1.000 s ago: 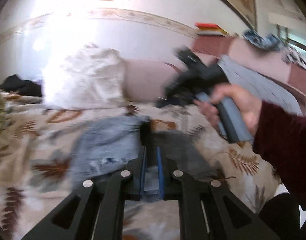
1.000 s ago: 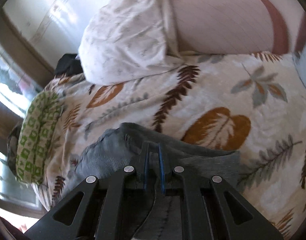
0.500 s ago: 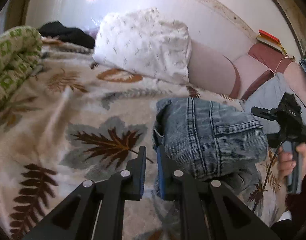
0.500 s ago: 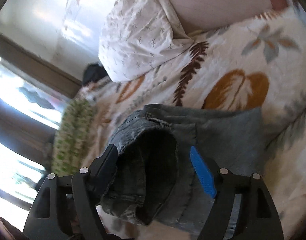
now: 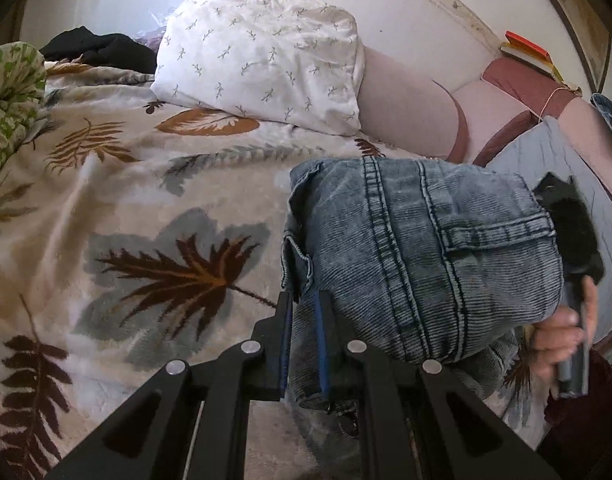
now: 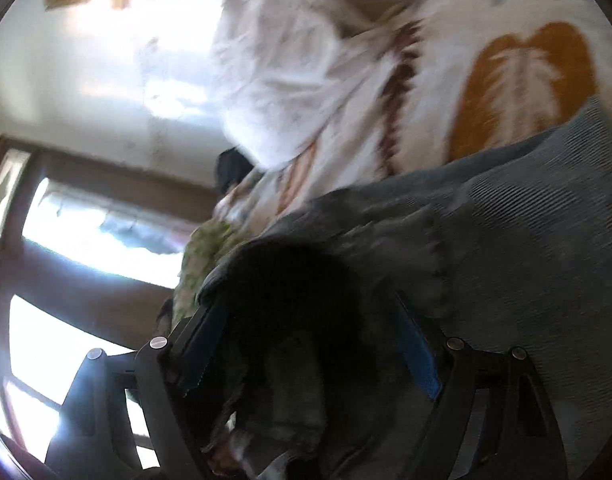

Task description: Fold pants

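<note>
- Left gripper (image 5: pixel 304 312): its blue pads are clamped on a thick edge of the jeans (image 5: pixel 421 256), near the waistband.
- Right gripper (image 6: pixel 306 344): its jaws have just been opening and stand wide apart, with dark denim bunched between them; the view is blurred, and the pads do not seem to press on it.
- The jeans lie in a folded bundle on the leaf-print blanket (image 5: pixel 118 200), back pocket and seams facing up.
- The right hand (image 5: pixel 561 328) sits just beyond the bundle.
- Farther off, a white pillow (image 5: pixel 262 56) leans on a pink headboard (image 5: pixel 401 100).
- No containers are visible.
</note>
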`<state>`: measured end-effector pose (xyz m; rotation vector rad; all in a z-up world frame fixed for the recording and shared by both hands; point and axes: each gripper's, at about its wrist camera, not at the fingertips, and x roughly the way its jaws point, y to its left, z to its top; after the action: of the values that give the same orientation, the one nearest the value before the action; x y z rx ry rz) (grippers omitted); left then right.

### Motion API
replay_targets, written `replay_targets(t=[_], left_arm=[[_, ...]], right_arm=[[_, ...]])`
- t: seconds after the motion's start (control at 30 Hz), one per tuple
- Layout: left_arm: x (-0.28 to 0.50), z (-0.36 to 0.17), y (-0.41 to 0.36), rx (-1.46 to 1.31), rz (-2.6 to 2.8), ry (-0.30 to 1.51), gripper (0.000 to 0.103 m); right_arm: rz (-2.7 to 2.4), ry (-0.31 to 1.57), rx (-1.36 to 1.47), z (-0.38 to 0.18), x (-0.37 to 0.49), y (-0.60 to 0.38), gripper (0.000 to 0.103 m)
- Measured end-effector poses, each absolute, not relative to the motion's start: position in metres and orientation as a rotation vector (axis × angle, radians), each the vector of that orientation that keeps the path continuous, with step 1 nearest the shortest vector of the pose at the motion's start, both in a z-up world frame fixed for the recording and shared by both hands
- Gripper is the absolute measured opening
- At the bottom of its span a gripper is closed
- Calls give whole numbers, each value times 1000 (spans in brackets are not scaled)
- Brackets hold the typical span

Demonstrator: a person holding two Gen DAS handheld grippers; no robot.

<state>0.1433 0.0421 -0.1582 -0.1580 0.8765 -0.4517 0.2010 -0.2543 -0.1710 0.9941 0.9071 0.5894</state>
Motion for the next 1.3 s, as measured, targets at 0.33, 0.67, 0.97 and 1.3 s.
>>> replay_targets(t=[0.33, 0.67, 0.97, 1.3], left_arm=[[142, -155, 39, -130, -491, 880, 13], [114, -134, -36, 47, -646, 804, 9], [122, -162, -110, 119, -669, 874, 17], [114, -138, -91, 67, -652, 840, 39]], right_arm=[[504, 1002, 734, -143, 199, -189, 18], [438, 881, 668, -86, 177, -204, 12], [282, 864, 745, -107, 152, -299, 20], [111, 764, 793, -106, 125, -363, 53]])
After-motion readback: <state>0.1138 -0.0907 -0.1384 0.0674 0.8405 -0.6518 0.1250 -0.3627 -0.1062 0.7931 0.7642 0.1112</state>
